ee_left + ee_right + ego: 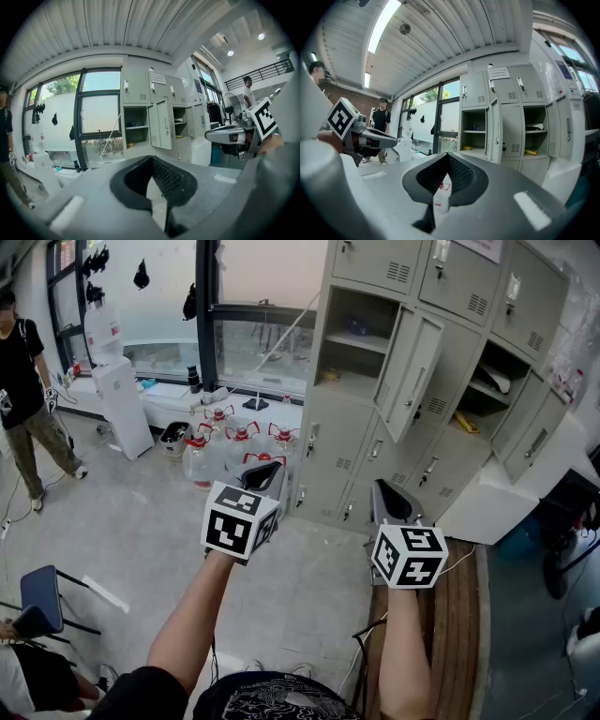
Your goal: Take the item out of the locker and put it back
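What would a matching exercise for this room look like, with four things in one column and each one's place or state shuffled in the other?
Things:
1. water jugs
2. blue chair
3. yellow item
4. right claw

Places or states:
A. shut, holding nothing
B. on the floor below the window, beside the lockers
C. on a shelf inside an open locker
D. at the lower left edge of the head view

Pairs: 1-B, 2-D, 3-C, 4-A

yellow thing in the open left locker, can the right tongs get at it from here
Probably not yet: the door is open and the shelf unblocked, but the right tongs are shut and held well short of the locker.
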`<state>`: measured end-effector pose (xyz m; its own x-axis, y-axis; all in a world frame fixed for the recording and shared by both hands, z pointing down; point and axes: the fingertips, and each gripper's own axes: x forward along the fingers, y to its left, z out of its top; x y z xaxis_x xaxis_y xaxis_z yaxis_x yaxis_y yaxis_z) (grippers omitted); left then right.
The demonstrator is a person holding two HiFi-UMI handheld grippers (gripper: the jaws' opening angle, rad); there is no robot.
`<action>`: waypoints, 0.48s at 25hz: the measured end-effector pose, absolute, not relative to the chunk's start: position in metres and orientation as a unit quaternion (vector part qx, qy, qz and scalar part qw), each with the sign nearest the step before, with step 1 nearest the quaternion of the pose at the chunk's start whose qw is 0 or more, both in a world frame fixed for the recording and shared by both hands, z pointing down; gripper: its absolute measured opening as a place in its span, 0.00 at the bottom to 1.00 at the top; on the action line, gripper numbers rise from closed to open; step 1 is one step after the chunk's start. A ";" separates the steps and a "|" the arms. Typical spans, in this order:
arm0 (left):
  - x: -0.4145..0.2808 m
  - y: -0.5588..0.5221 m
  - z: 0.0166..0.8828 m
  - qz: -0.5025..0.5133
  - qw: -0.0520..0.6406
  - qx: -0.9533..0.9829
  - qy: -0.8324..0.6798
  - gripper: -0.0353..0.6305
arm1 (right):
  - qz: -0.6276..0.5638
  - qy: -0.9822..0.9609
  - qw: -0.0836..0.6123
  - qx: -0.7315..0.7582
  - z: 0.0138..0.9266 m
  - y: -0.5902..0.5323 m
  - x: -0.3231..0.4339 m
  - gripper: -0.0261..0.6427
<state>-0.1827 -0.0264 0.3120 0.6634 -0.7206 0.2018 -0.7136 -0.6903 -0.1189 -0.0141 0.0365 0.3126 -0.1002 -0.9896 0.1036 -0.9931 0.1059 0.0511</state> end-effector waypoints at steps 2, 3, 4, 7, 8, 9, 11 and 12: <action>-0.183 -0.025 0.312 -0.116 0.013 -0.912 0.393 0.05 | 0.015 -0.740 0.053 0.670 0.312 0.038 -0.014 0.07; -0.183 -0.025 0.312 -0.116 0.011 -0.912 0.392 0.05 | 0.014 -0.740 0.052 0.671 0.311 0.038 -0.014 0.07; -0.182 -0.023 0.312 -0.117 0.010 -0.913 0.391 0.05 | 0.014 -0.739 0.051 0.671 0.311 0.039 -0.014 0.07; -0.180 -0.022 0.313 -0.118 0.009 -0.913 0.390 0.05 | 0.014 -0.739 0.050 0.672 0.311 0.040 -0.014 0.08; -0.180 -0.021 0.313 -0.118 0.007 -0.914 0.389 0.05 | 0.014 -0.739 0.049 0.672 0.310 0.040 -0.013 0.08; -0.179 -0.019 0.313 -0.118 0.005 -0.914 0.387 0.05 | 0.014 -0.738 0.047 0.673 0.310 0.041 -0.013 0.08; -0.179 -0.018 0.314 -0.119 0.002 -0.915 0.386 0.05 | 0.015 -0.737 0.045 0.674 0.311 0.042 -0.012 0.08; -0.178 -0.018 0.314 -0.119 0.002 -0.915 0.386 0.05 | 0.015 -0.737 0.044 0.674 0.311 0.042 -0.011 0.08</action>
